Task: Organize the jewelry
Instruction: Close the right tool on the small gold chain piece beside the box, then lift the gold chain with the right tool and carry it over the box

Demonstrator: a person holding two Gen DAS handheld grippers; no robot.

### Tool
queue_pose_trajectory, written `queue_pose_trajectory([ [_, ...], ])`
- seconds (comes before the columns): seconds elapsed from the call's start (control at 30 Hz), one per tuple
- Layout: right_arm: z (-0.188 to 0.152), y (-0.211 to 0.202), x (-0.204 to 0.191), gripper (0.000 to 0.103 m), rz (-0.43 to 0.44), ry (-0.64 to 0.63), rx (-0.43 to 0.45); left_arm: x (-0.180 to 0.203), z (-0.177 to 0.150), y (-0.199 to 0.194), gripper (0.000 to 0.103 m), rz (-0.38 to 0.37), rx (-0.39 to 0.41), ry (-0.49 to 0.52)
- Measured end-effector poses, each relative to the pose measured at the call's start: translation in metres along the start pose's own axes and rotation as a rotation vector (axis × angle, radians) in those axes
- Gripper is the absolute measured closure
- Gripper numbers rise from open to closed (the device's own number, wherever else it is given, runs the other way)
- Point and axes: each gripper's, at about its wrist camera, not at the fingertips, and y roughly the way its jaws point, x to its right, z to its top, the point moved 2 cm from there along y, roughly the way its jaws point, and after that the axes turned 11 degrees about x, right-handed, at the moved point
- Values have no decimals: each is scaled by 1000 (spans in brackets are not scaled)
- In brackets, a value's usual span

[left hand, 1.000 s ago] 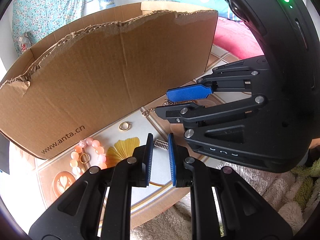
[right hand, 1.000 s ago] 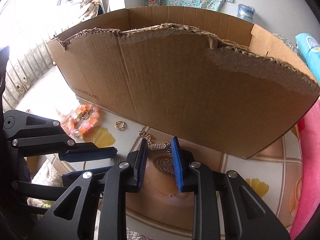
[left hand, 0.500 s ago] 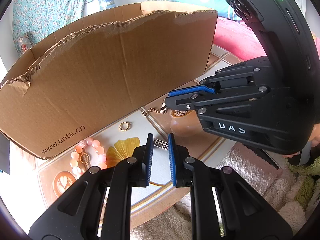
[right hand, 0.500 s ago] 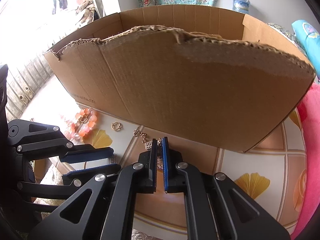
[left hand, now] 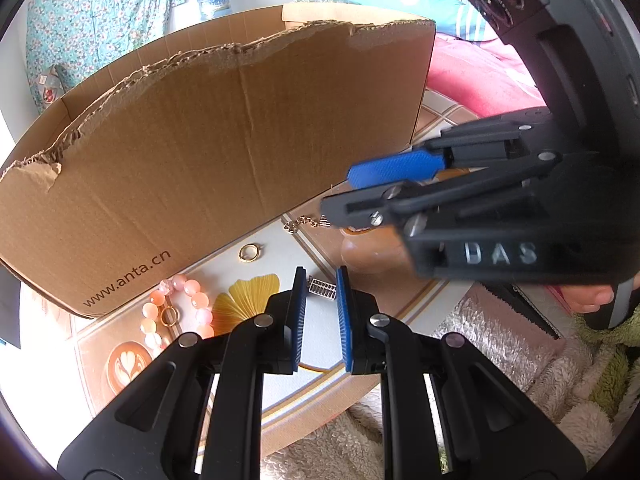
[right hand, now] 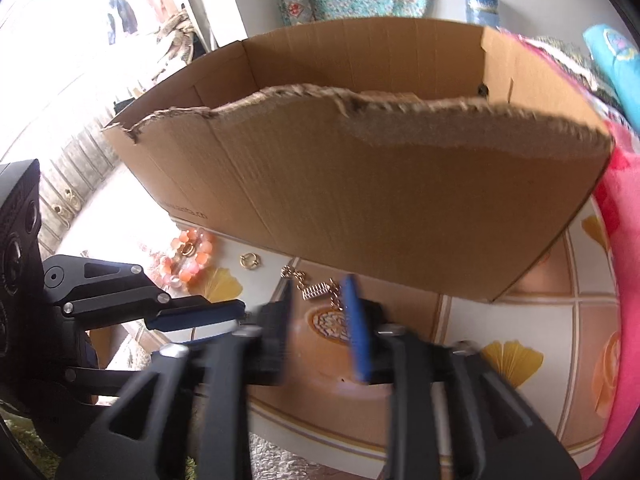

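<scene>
A thin gold chain (right hand: pixel 316 288) lies on the patterned floor mat in front of a torn cardboard box (right hand: pixel 380 200). My right gripper (right hand: pixel 320 314) hovers just short of it, blurred, its jaws opening, with the chain beyond the tips and no pad pressing on it. In the left wrist view the right gripper (left hand: pixel 340 196) comes in from the right, its lower tip beside the chain (left hand: pixel 300 223). My left gripper (left hand: pixel 322 314) stands narrowly open and holds nothing. A small barred charm (left hand: pixel 322 289) lies just past its tips. A gold ring (left hand: pixel 249 252) and a pink bead bracelet (left hand: pixel 176 308) lie further left.
The box (left hand: pixel 224 152) walls off the far side, its front edge ragged. A fluffy rug (left hand: pixel 500 360) borders the mat at the near right, and pink bedding (right hand: pixel 624 280) lies to the right. A person's finger (left hand: pixel 588 296) shows behind the right gripper.
The right gripper closed its jaws by the chain half a second ago and has now spread them again, shifting slightly. The chain lies where it was. The left gripper has not moved.
</scene>
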Motion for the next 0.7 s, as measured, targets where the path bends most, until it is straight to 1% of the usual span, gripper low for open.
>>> queue_pose_trajectory([
  [0.13,0,5,-8,67,-20,-84,-5,0,0,0,89,0,0,0],
  [0.2,0,10,-11,68,-27,-119,-24,1,0,0,89,0,0,0],
  [0.27,-1,13,-17,71,-48,-144,-28,1,0,0,89,1,0,0],
  [0.33,-1,13,-18,84,-34,-154,-34,1,0,0,89,1,1,-1],
  [0.47,0,12,-21,87,-41,-166,-40,2,0,1,89,2,2,1],
  [0.5,-1,14,-23,92,-46,-167,-36,2,1,1,89,2,3,0],
  [0.53,0,13,-24,101,-46,-163,-34,3,0,1,89,2,2,-1],
  [0.7,-1,12,-19,101,-35,-108,-40,3,0,1,89,2,4,1],
])
